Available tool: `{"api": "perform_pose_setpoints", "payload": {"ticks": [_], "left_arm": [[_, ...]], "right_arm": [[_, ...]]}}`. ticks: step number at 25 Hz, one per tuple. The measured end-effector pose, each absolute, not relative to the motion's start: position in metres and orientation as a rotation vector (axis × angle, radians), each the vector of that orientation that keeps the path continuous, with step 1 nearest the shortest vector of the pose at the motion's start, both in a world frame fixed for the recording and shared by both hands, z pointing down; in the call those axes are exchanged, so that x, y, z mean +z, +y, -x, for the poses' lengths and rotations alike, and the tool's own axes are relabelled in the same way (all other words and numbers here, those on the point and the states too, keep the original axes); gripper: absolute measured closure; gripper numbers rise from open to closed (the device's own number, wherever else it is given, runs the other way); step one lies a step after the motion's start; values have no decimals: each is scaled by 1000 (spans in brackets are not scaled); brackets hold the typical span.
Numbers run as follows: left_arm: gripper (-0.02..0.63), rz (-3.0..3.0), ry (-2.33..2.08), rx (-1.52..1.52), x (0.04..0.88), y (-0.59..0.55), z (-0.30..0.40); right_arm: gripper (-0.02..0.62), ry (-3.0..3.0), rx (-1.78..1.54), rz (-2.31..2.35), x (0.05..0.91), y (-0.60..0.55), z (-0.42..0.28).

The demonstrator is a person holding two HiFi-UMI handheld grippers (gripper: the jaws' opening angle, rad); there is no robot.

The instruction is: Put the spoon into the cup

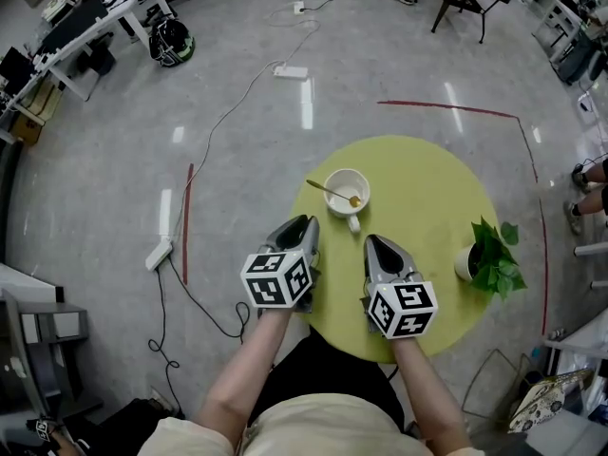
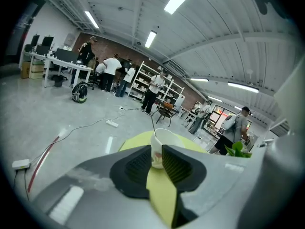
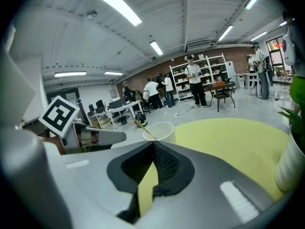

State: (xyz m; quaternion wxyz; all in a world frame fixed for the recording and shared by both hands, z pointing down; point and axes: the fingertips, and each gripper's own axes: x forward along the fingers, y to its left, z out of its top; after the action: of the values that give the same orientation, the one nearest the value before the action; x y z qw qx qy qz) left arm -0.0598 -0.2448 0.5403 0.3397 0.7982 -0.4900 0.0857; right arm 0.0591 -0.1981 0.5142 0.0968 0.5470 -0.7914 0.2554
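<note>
A white cup (image 1: pixel 347 193) stands on the round yellow-green table (image 1: pixel 427 198), its handle toward me. The gold spoon (image 1: pixel 330 192) rests in the cup, bowl inside and handle leaning out over the rim to the upper left. My left gripper (image 1: pixel 304 226) hovers just short of the cup at its left, jaws a narrow gap apart and holding nothing. In the left gripper view the cup (image 2: pixel 164 137) shows through that gap (image 2: pixel 156 151). My right gripper (image 1: pixel 375 245) sits near the cup's right, its tips touching and empty (image 3: pixel 153 144); the cup (image 3: pixel 159 130) and spoon handle (image 3: pixel 145 129) lie ahead.
A small potted plant (image 1: pixel 489 259) in a white pot stands at the table's right edge. Cables and a power strip (image 1: pixel 290 71) lie on the grey floor beyond. Desks, chairs and several people are far off in the room.
</note>
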Motion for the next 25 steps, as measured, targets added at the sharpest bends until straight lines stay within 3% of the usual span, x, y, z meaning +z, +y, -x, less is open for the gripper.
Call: {"api": "perform_pose_setpoints", "payload": {"ticks": [25], "left_arm": [[563, -2202, -1278, 359, 533, -149, 84]], "right_arm": [[595, -2311, 699, -1693, 501, -119, -64]]}}
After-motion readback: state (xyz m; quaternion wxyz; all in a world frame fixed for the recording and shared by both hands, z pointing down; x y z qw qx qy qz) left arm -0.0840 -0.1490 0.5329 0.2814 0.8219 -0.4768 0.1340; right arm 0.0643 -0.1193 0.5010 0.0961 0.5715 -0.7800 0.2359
